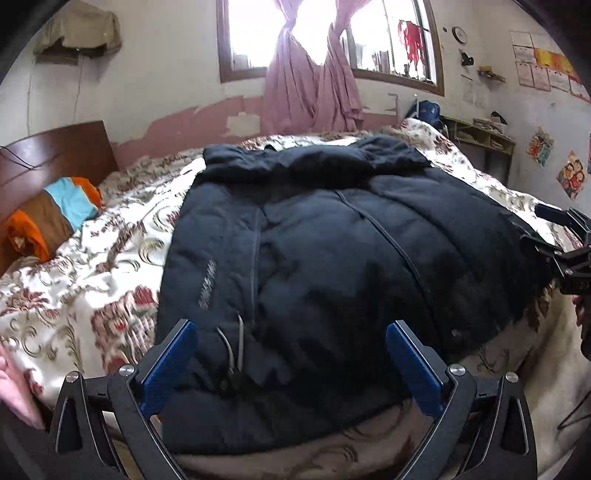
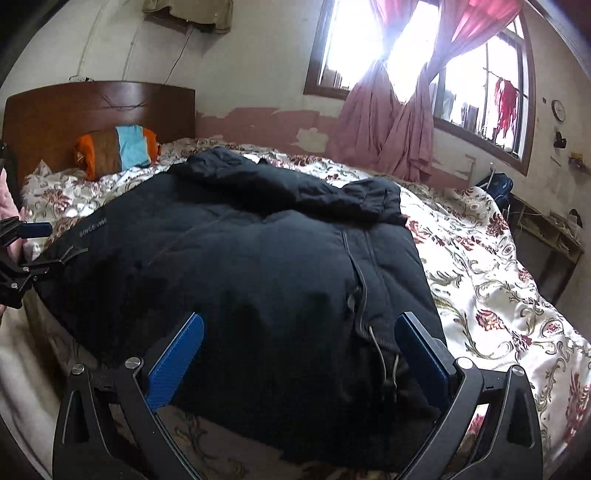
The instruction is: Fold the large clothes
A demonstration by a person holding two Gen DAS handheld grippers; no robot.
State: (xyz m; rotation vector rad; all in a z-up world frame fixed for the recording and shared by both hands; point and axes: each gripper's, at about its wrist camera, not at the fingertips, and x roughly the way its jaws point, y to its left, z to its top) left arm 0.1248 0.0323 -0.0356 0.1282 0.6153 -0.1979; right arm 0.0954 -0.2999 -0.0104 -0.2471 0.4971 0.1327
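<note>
A dark puffer coat lies spread flat on a bed covered with a floral quilt, its hood toward the far side near the window and its hem at the near edge of the bed. A zipper line runs down the front, and two pale drawstrings lie on the fabric near the hem.

The left gripper hovers over the hem with its blue pads spread wide, holding nothing; the coat lies below and between them. The right gripper is likewise released, its blue pads wide apart above the coat's lower right part, where a drawstring dangles by the zipper.

In the left wrist view, the right gripper shows at the right border, just beside the coat's edge. In the right wrist view, the left gripper shows at the left border, near the side printed with small white lettering.

An orange, brown and blue pillow rests against the wooden headboard, well apart from the coat. Pink curtains hang knotted at the window.
</note>
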